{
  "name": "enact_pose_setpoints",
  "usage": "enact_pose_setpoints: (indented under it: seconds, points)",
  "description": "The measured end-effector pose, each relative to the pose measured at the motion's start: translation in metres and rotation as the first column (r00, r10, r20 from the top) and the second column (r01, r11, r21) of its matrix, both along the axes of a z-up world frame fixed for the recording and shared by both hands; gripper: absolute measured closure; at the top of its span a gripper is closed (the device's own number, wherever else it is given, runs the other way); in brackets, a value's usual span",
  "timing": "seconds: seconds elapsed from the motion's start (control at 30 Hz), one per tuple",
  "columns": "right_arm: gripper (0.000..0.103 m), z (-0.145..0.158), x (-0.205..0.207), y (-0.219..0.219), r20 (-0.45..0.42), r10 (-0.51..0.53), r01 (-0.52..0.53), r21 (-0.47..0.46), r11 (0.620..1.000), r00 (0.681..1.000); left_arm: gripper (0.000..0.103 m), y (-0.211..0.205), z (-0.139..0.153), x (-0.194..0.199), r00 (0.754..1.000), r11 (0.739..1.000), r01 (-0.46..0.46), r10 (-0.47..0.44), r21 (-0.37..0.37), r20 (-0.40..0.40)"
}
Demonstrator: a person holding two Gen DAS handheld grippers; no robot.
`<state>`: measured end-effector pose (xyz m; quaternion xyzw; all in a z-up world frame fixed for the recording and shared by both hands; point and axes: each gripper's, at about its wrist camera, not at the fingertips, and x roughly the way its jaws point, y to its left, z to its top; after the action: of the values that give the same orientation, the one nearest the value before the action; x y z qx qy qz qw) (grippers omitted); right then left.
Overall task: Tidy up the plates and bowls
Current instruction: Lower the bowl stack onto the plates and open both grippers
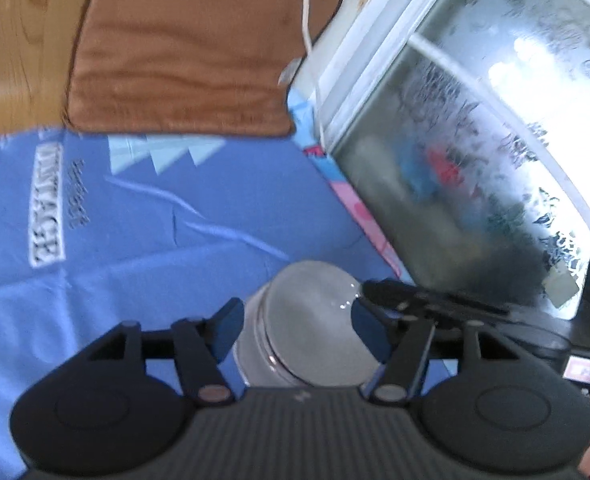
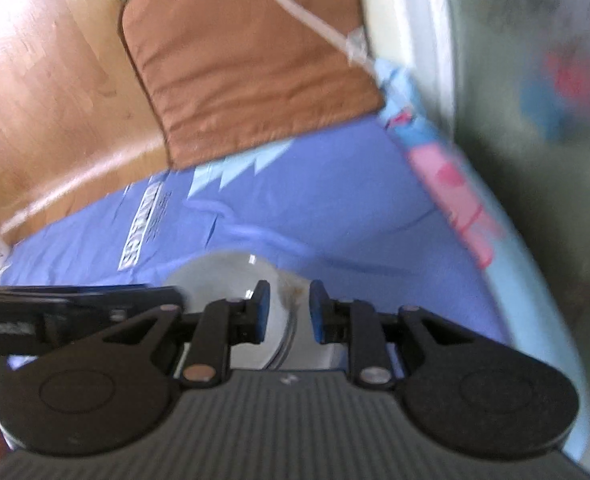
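In the left wrist view, the left gripper (image 1: 297, 322) is seen spread, its fingers apart from a white bowl (image 1: 307, 328) lying between them on the blue cloth (image 1: 135, 240), near the cloth's right edge beside a glass cabinet (image 1: 475, 160). In the right wrist view, the right gripper (image 2: 289, 310) is seen narrowly parted around the bowl's rim; whether the pads press it cannot be told.

Daylight glare through frosted window (image 1: 535, 80); motion blur, fisheye-bent edges, both views.
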<state>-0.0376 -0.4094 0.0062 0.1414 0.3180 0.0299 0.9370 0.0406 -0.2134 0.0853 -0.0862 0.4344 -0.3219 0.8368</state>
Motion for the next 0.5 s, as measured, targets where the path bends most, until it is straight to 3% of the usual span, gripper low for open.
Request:
enact_pose_setpoints:
  seconds: [0.1, 0.17, 0.27, 0.33, 0.4, 0.43, 0.5]
  points:
    - [0.076, 0.012, -0.034, 0.007, 0.179, -0.045, 0.052, -0.035, 0.998, 0.983, 0.034, 0.018, 0.006, -0.018, 0.994, 0.999, -0.031, 0.029, 0.014, 0.109]
    - [0.061, 0.011, -0.069, 0.017, 0.315, -0.080, 0.096, -0.036, 0.995, 0.946, 0.027, 0.033, 0.004, -0.034, 0.980, 0.998, -0.064, 0.058, 0.028, 0.192]
    - [0.052, -0.008, -0.119, 0.043, 0.462, -0.135, 0.171, -0.035, 0.985, 0.876, 0.023, 0.046, -0.003, -0.054, 0.958, 0.993, -0.092, 0.067, 0.079, 0.278]
    - [0.048, -0.027, -0.139, 0.063, 0.476, -0.161, 0.204, -0.041, 0.978, 0.865, 0.015, 0.054, -0.011, -0.066, 0.946, 0.987, -0.112, 0.070, 0.115, 0.317]
    - [0.041, -0.046, -0.149, 0.078, 0.445, -0.198, 0.228, -0.015, 0.974, 0.873, 0.005, 0.063, -0.017, -0.077, 0.934, 0.982, -0.135, 0.081, 0.133, 0.349]
    - [0.033, -0.055, -0.150, 0.083, 0.425, -0.221, 0.244, 0.000, 0.970, 0.878, 0.000, 0.068, -0.020, -0.082, 0.928, 0.979, -0.149, 0.089, 0.139, 0.363]
    - [0.018, -0.070, -0.150, 0.092, 0.387, -0.272, 0.281, 0.034, 0.959, 0.881, 0.000, 0.078, -0.025, -0.092, 0.918, 0.975, -0.166, 0.098, 0.149, 0.384]
